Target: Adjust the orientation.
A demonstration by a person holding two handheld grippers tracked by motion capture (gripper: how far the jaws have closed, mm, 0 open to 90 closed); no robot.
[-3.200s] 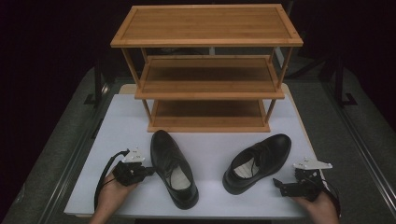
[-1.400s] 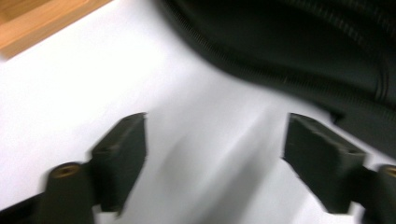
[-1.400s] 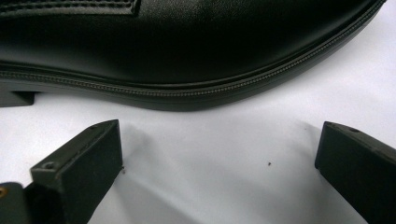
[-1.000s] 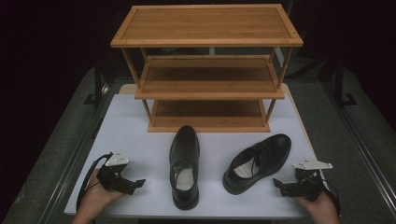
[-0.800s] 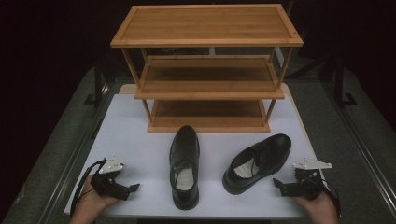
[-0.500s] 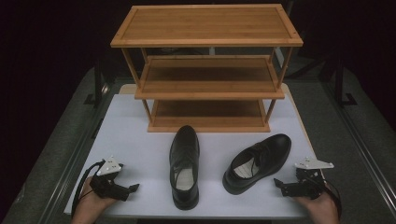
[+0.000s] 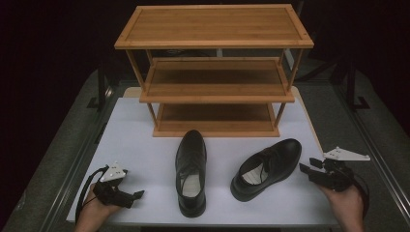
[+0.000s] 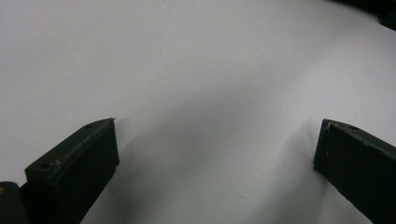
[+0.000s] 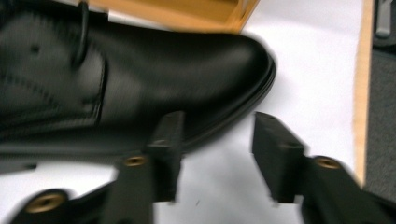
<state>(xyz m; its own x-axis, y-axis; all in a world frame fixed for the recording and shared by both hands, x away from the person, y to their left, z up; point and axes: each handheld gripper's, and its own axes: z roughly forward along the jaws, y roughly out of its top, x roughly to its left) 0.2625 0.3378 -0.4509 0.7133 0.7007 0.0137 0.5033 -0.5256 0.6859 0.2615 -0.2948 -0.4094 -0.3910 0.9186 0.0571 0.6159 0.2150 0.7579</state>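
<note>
Two black leather shoes stand on the white table (image 7: 140,140). The left shoe (image 7: 191,164) points its toe straight at the rack. The right shoe (image 7: 268,164) lies at an angle, toe toward the back right. My left gripper (image 7: 138,195) rests at the front left corner, open, with bare table (image 8: 187,70) between its jaws (image 8: 217,126). My right gripper (image 7: 305,169) hovers just right of the right shoe's toe (image 9: 140,74). Its jaws have just been closing and stand open with a narrower gap (image 9: 217,126) and nothing between them.
A three-tier wooden rack (image 7: 215,72) stands at the back middle of the table, its shelves bare; its lowest board (image 9: 187,9) lies just beyond the right shoe. The table's right edge (image 9: 359,93) runs close to the right gripper. Dark floor surrounds the table.
The left shoe was turned toe-first toward the rack, and the left gripper then drew back to the front left corner. The right gripper lifted slightly.
</note>
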